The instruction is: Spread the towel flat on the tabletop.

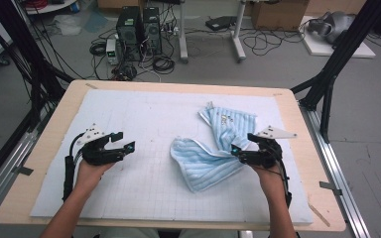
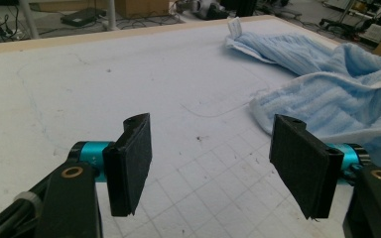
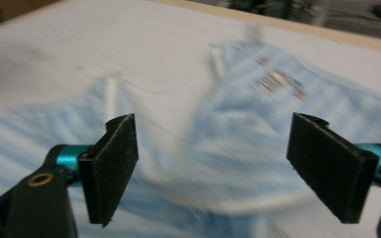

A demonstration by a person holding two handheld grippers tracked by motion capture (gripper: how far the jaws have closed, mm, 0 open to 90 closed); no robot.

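A light blue striped towel (image 1: 213,148) lies crumpled on the white gridded mat (image 1: 144,119), right of centre; it also appears at the right of the left gripper view (image 2: 327,84) and blurred in the right gripper view (image 3: 248,134). My right gripper (image 1: 242,148) hovers at the towel's right edge, open, with nothing pinched between its pads (image 3: 111,163). My left gripper (image 1: 124,141) sits over bare mat to the left of the towel, well apart from it, and stands open with its pads (image 2: 129,163) empty.
The mat covers a wooden table (image 1: 54,119) with a bare border all round. Black frame posts (image 1: 337,54) rise at both back corners. Computers (image 1: 139,29) and cables lie on the floor behind the table.
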